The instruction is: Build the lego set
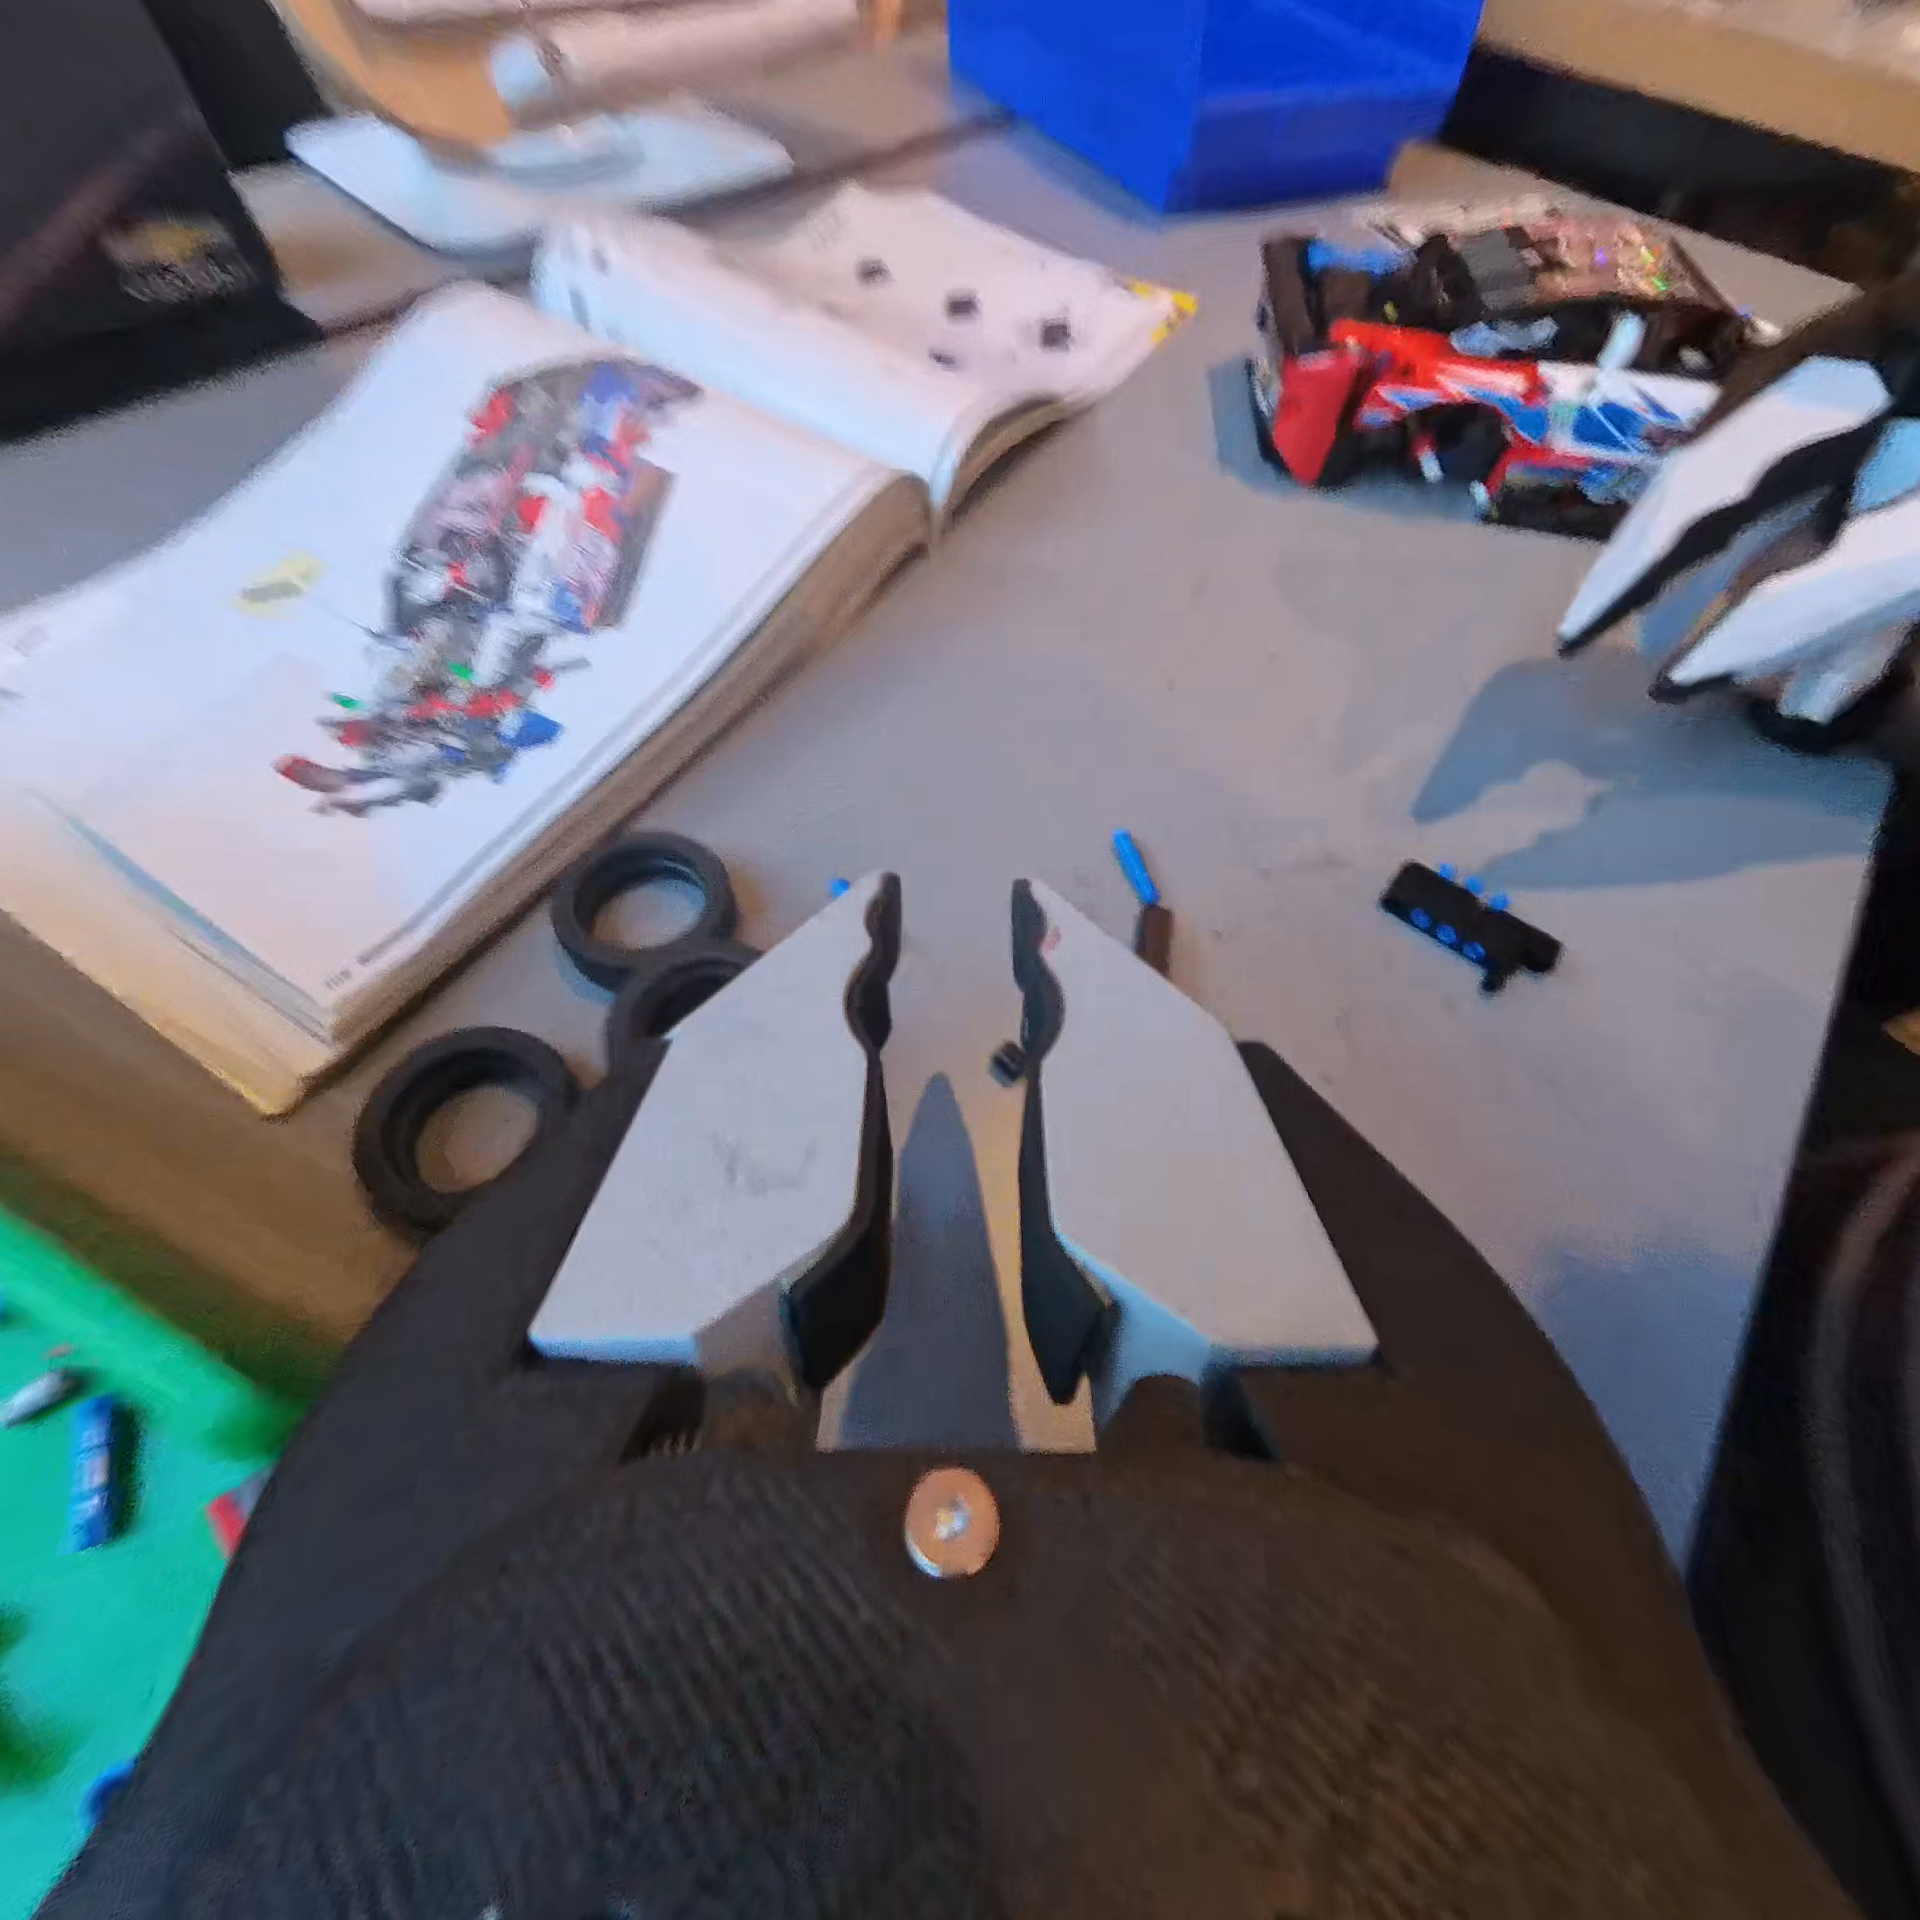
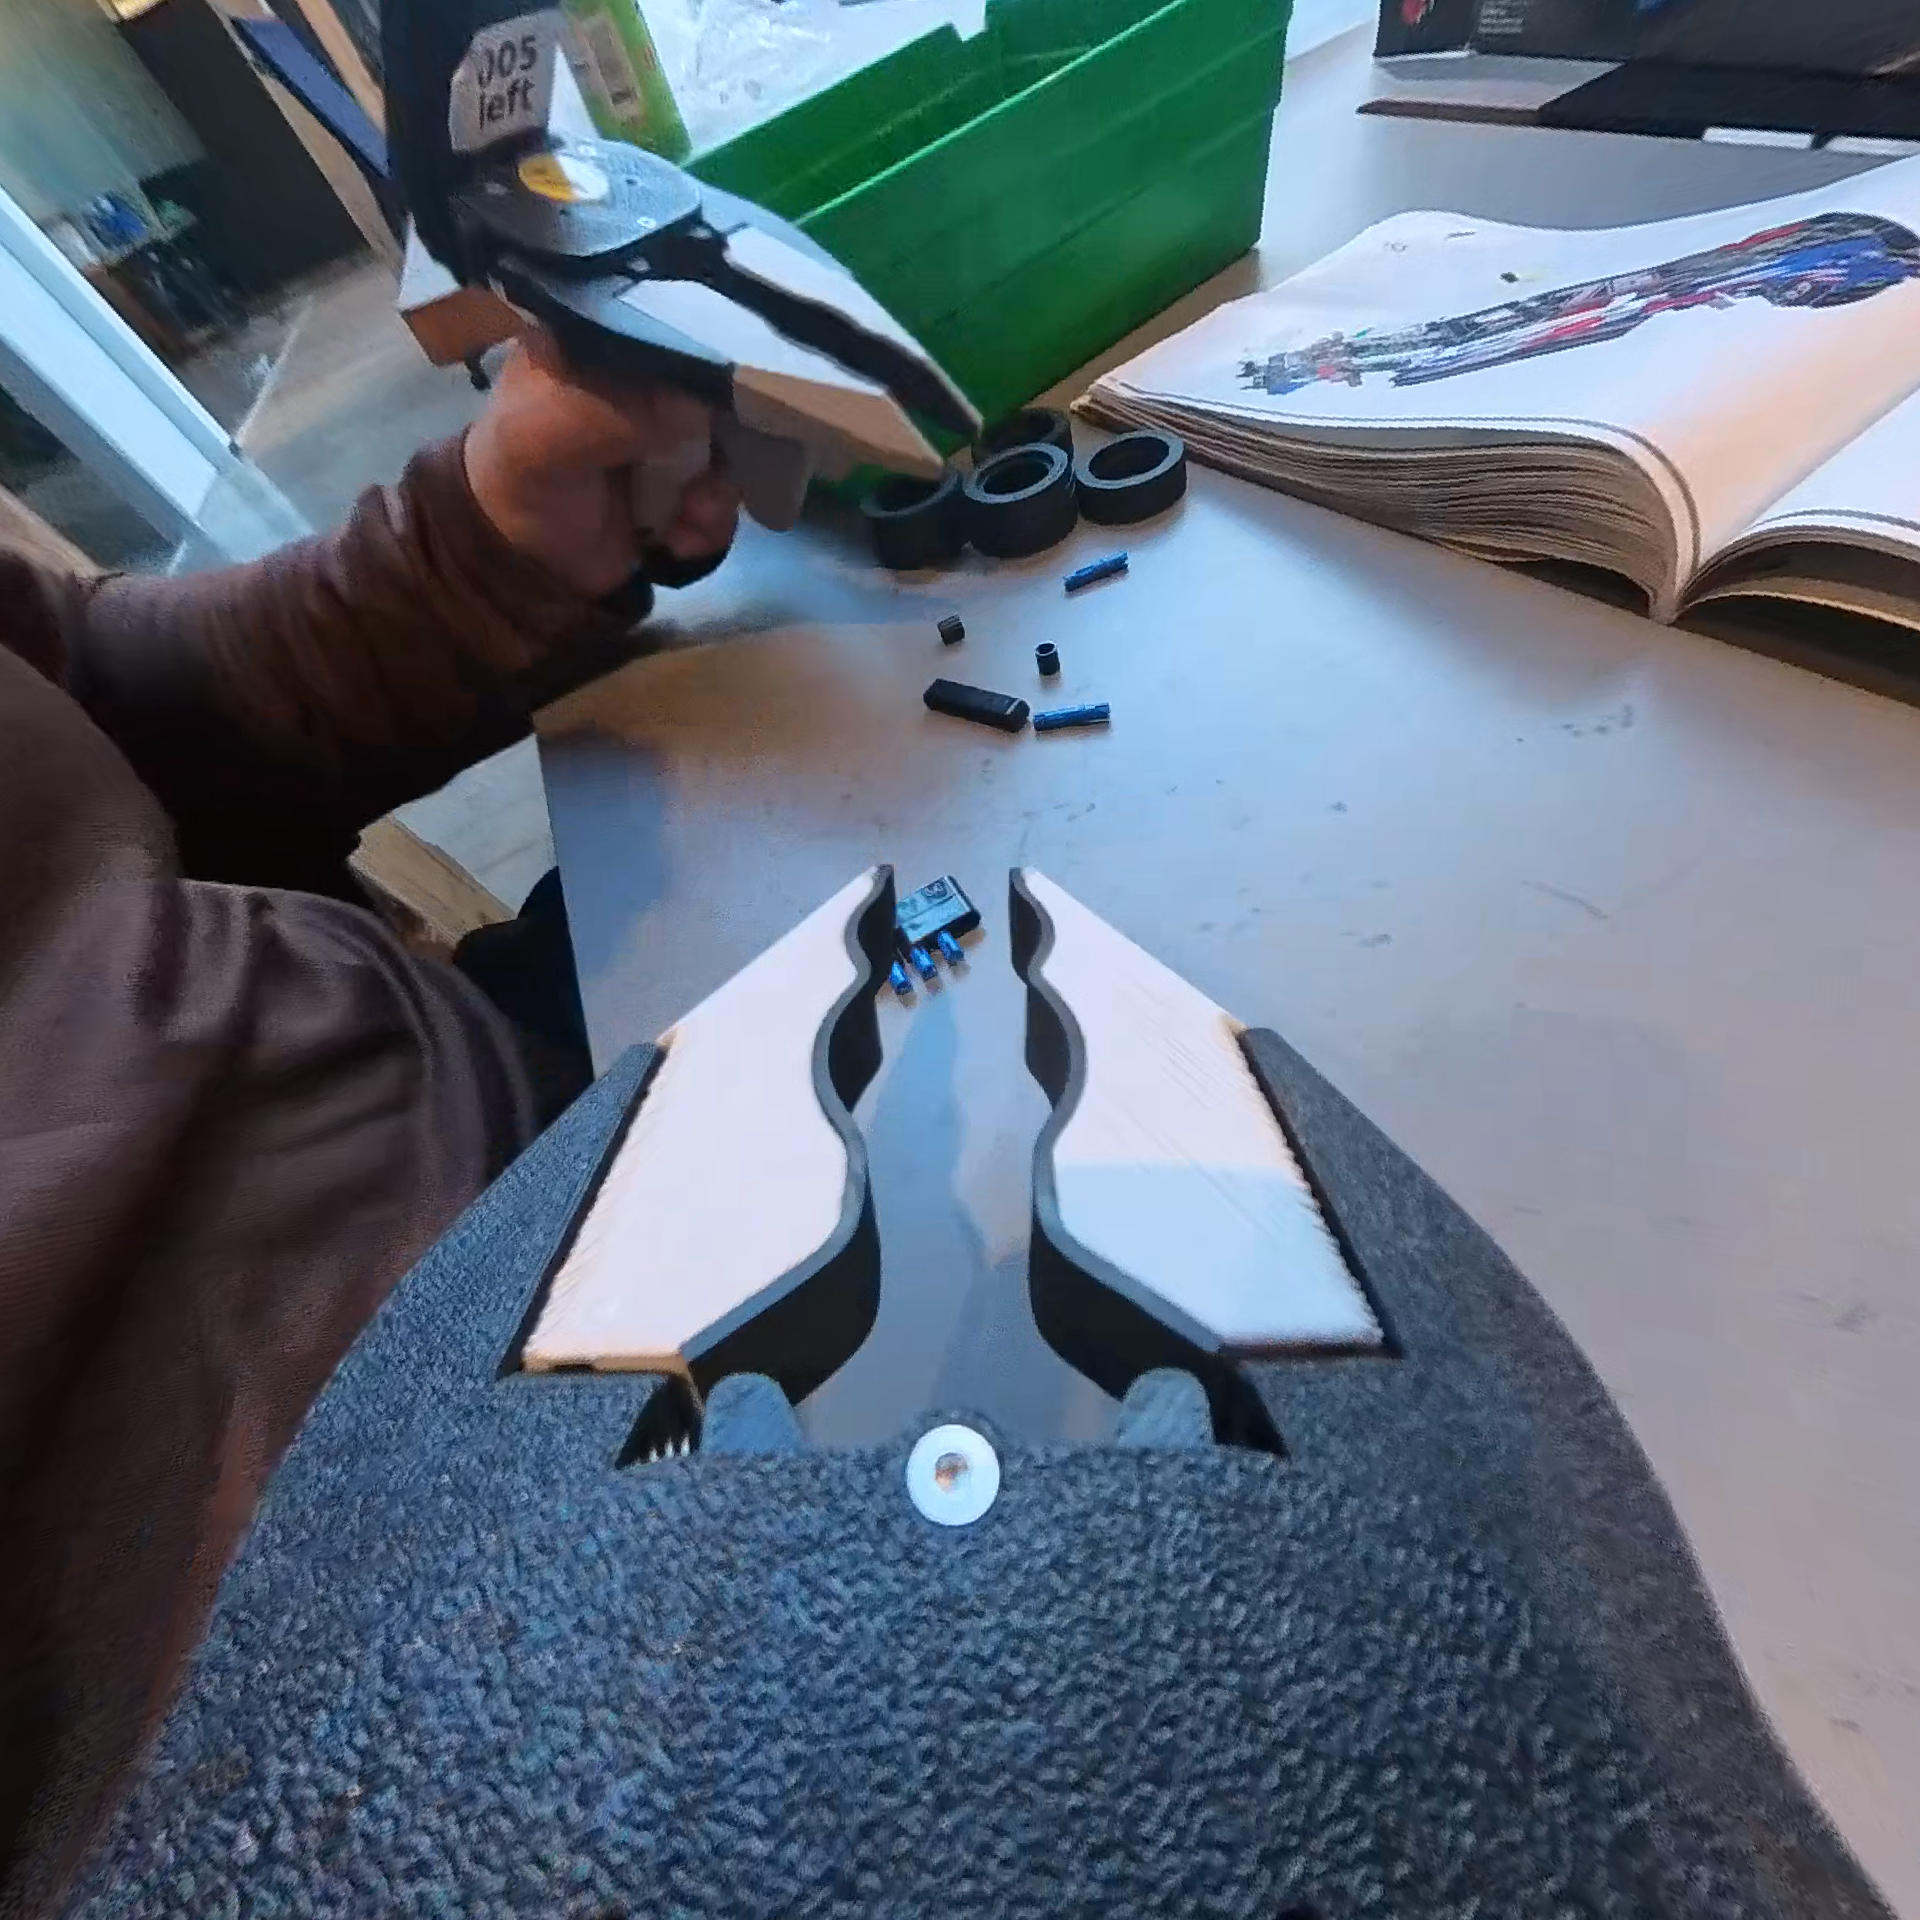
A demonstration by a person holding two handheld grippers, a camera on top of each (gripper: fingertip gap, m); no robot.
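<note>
Far left, left wrist view: green bin (image 1: 114,1475) with loose small parts, kept in reach as stock. Next, the open instruction book (image 1: 416,644) lies flat on the grey table (image 1: 1195,675), its page showing the finished model, likely for reference while working. At the book's near corner sit black tyres (image 1: 639,909), grouped close together and touching, seemingly set aside for a later wheel step. Centre: left gripper (image 1: 954,904), jaws a narrow gap apart, nothing between them, above bare table; motion blur suggests it is travelling. Just beside its tips: a tiny black bush (image 1: 1004,1065), and a blue pin (image 1: 1135,868) next to a dark short beam (image 1: 1153,935). Right of that, a black beam with blue pins (image 1: 1470,925) already pushed in, apparently a subassembly in progress. Far right, the right gripper (image 1: 1621,655), also parted and empty; in its own view the pinned beam shows just past its tips, so my guess is that it is lined up to take that piece. Beyond, upper right, the part-built red, white and blue car (image 1: 1486,405) waits, well apart from both grippers. A blue box (image 1: 1205,94) stands behind.
</note>
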